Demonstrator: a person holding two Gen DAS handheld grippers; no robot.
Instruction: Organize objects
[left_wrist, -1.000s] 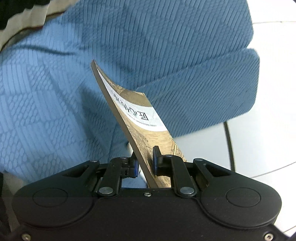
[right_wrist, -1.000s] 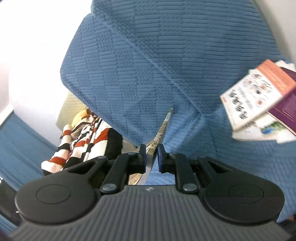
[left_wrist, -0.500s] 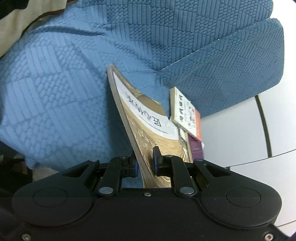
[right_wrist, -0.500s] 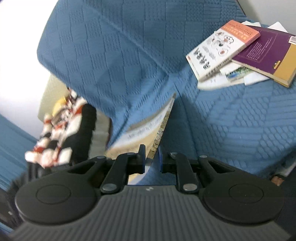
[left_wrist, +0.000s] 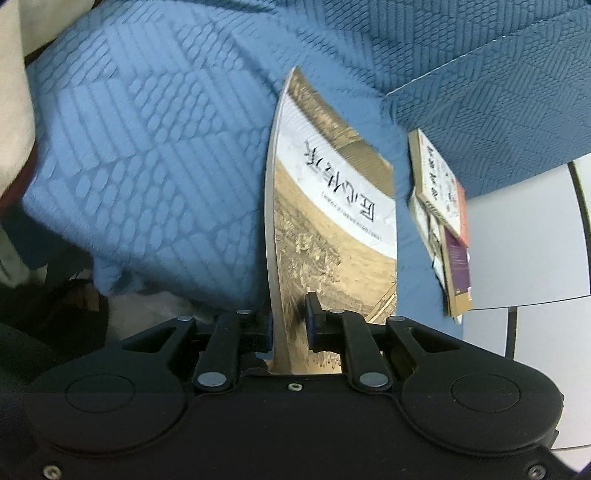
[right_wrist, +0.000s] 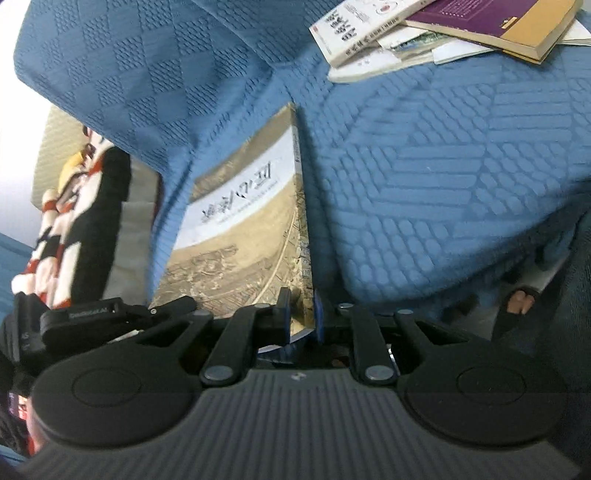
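Two grippers, left gripper and right gripper, each clamped on one near corner of a tan book, share its weight above the blue sofa, likely heading for the book pile.

I'm seeing large brush-style characters on the white band of the tan book I'm gripping, too blurred to read. I'm getting dark characters on the white-and-orange book topping the pile at the sofa seat's far corner, unreadable too. Nothing else carrying text is resolving.
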